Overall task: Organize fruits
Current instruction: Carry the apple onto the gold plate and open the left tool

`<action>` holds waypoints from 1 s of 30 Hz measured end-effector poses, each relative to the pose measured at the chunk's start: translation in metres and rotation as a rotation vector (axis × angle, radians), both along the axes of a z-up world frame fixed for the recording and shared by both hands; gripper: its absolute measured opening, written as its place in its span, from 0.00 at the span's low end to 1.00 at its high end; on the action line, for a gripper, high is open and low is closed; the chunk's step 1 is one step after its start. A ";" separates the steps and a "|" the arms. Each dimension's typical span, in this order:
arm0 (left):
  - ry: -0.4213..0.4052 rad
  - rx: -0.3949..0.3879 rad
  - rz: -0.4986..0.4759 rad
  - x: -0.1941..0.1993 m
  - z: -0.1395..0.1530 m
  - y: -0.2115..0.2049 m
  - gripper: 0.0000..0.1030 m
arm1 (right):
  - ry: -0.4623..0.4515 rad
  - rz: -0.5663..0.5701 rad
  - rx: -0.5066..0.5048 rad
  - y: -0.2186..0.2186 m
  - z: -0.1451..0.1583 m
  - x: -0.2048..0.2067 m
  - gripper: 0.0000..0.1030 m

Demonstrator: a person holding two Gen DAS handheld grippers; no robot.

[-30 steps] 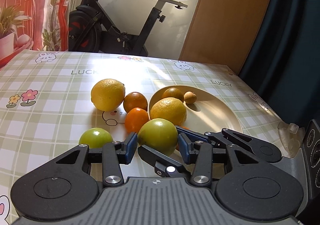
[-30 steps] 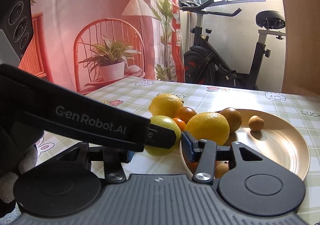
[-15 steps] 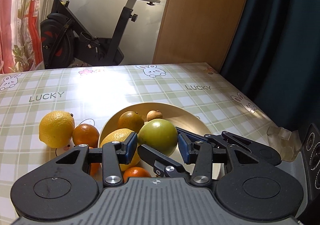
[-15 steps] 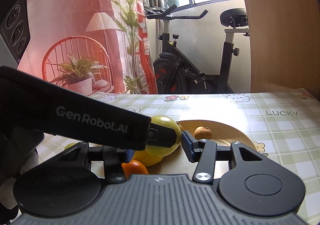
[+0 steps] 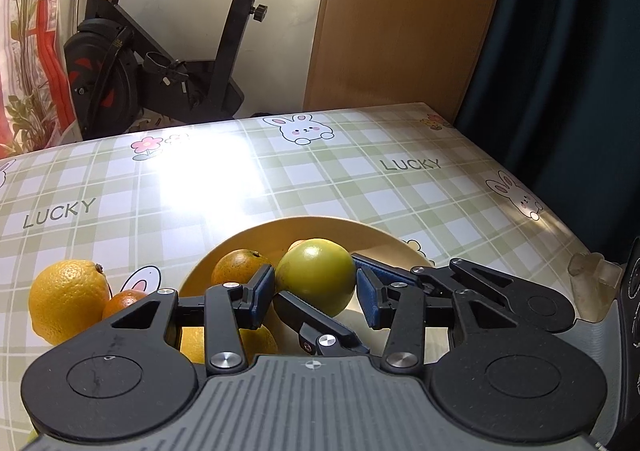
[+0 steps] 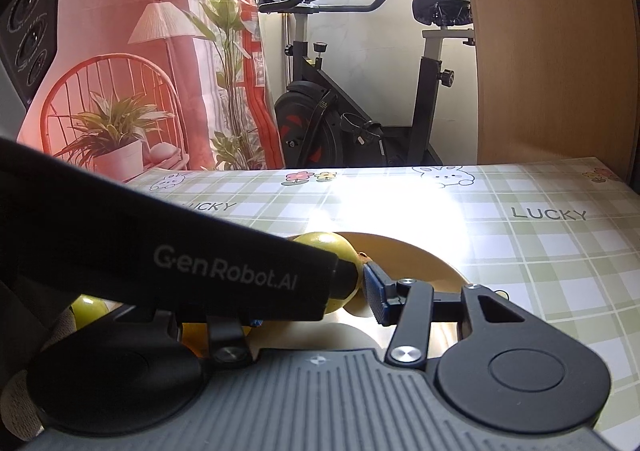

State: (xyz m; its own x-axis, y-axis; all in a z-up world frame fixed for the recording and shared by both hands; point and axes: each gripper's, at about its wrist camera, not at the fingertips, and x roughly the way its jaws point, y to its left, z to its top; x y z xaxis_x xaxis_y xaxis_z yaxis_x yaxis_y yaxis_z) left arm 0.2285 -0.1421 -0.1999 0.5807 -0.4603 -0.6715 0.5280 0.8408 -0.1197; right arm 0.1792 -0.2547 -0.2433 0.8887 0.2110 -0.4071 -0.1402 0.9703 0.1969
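Observation:
My left gripper (image 5: 316,297) is shut on a green round fruit (image 5: 316,271), held just above the tan plate (image 5: 360,229). In the plate lie an orange (image 5: 236,267), a yellow citrus (image 5: 256,339) under my fingers, and a small brown fruit mostly hidden behind the green one. A big yellow citrus (image 5: 66,299) and a small orange (image 5: 124,301) sit on the cloth left of the plate. My right gripper (image 6: 316,291) stands open beside the same green fruit (image 6: 320,243). Its left finger is hidden behind the left gripper's body. A second green fruit (image 6: 90,309) lies at the lower left.
The checked tablecloth (image 5: 360,171) ends close on the right, by a dark curtain (image 5: 560,71) and a wooden panel (image 5: 400,31). An exercise bike (image 5: 160,63) stands beyond the far edge. A clear plastic piece (image 5: 592,275) sits at the right edge. A potted plant (image 6: 116,131) is far left.
Both grippers have travelled right together with the green fruit, from beside the loose fruits on the cloth to over the plate. The loose fruits have slid to the left of the view.

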 end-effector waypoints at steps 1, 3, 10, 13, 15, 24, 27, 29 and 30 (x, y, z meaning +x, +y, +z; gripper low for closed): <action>-0.005 0.003 -0.002 0.000 -0.001 -0.001 0.46 | 0.005 -0.006 0.003 -0.001 0.000 0.001 0.48; -0.010 0.012 -0.003 0.002 -0.002 -0.006 0.46 | 0.022 -0.019 0.003 -0.002 -0.001 0.004 0.48; -0.007 0.020 0.005 0.003 -0.006 -0.008 0.45 | 0.068 -0.045 -0.026 0.001 -0.003 0.009 0.48; -0.001 0.007 0.008 0.004 -0.005 -0.007 0.45 | 0.072 -0.050 -0.023 0.001 -0.004 0.008 0.49; -0.003 -0.001 0.011 0.003 -0.004 -0.006 0.45 | 0.061 -0.053 -0.012 -0.001 -0.004 0.006 0.49; -0.031 -0.058 0.009 -0.013 0.011 0.013 0.46 | -0.038 -0.077 0.019 -0.007 0.000 -0.015 0.53; -0.055 -0.073 0.012 -0.020 0.019 0.026 0.46 | -0.076 -0.081 0.020 -0.006 0.003 -0.024 0.53; -0.067 -0.079 0.023 -0.024 0.023 0.038 0.46 | -0.083 -0.092 0.028 -0.007 0.003 -0.028 0.53; -0.070 -0.084 0.031 -0.026 0.025 0.046 0.46 | -0.084 -0.092 0.031 -0.008 0.003 -0.029 0.53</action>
